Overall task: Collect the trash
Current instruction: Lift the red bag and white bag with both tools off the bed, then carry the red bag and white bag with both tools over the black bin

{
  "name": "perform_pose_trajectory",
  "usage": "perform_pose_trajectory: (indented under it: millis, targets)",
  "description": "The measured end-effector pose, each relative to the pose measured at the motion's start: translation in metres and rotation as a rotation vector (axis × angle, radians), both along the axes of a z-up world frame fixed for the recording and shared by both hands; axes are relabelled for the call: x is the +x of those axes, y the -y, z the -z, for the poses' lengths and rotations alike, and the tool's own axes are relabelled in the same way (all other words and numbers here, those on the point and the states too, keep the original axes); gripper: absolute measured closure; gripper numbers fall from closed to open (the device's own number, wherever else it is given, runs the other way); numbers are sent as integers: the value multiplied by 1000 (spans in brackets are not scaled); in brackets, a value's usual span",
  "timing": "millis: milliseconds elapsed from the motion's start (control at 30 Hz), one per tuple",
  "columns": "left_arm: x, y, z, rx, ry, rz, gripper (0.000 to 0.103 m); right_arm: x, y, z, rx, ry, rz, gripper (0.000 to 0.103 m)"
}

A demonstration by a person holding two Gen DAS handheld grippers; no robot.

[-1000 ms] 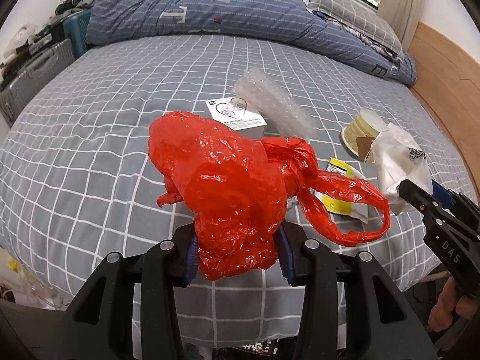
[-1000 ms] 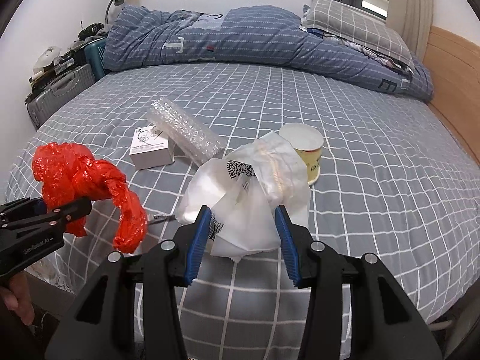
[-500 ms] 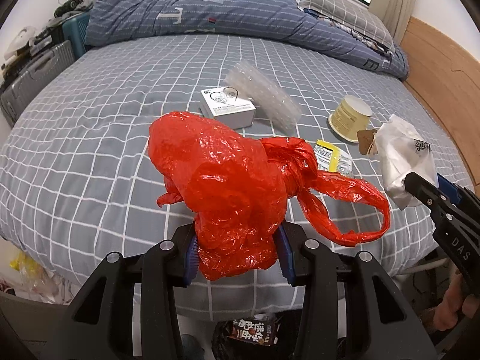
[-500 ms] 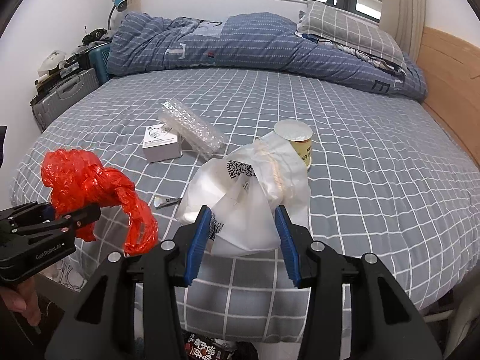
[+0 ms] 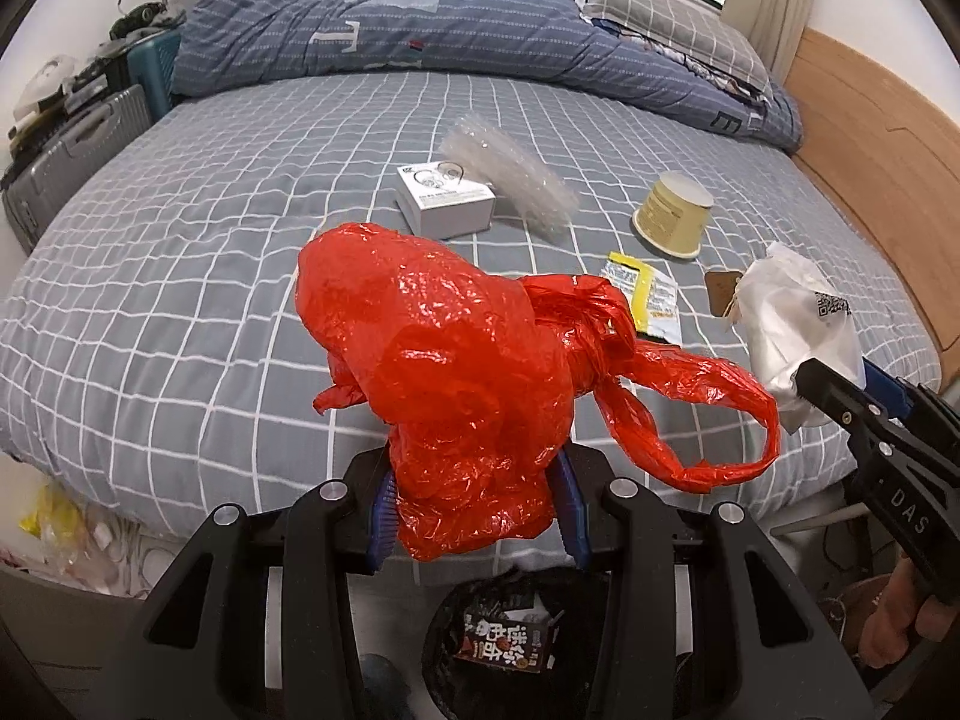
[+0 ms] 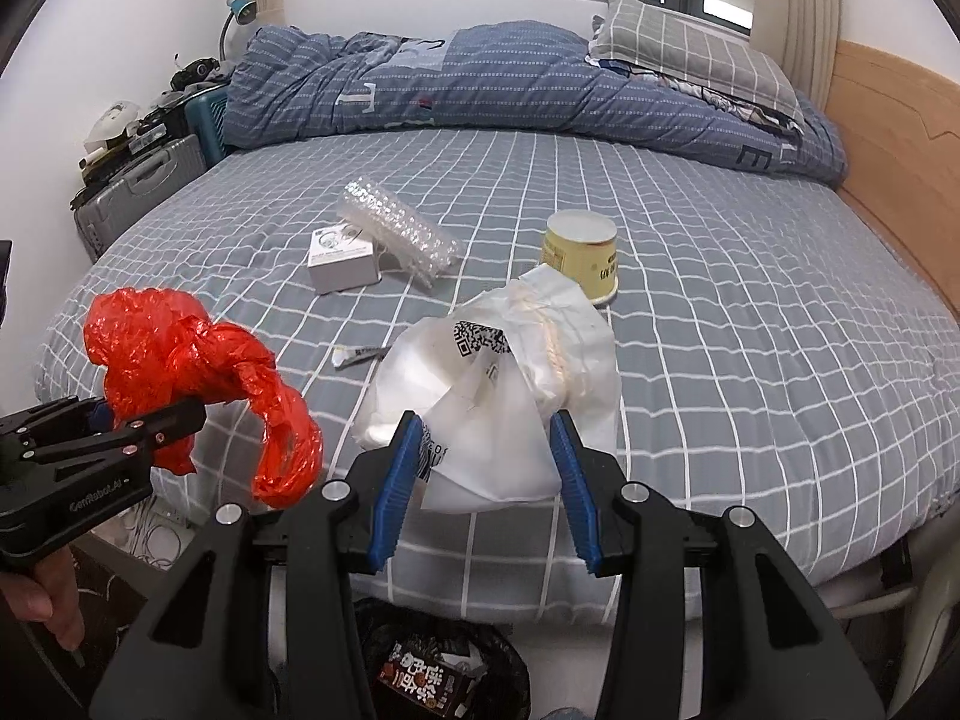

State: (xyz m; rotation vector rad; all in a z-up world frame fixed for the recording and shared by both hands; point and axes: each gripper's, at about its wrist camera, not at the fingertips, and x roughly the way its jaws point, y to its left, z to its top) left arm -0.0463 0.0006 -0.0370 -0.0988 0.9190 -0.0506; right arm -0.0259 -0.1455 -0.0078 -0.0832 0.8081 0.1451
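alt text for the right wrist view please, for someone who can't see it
The right gripper grips a crumpled white plastic bag over the bed's near edge, above a black-lined bin. At left, the left gripper holds a red plastic bag; a yellow cup, white box and bubble wrap lie on the bed.

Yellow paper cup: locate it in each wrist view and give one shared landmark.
Left wrist: yellow paper cup lies right of centre on the bed, upper half.
Right wrist: the cup sits just above centre, behind the white bag.
Shared landmark: white box, left of the cup.
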Motion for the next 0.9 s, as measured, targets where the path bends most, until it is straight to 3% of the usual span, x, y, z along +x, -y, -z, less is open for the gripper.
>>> perform_pose_trajectory:
  millis: [900]
  targets:
    - [-69, 9, 31, -4, -76, 33, 61, -68, -6, 27, -22, -74, -27, 60]
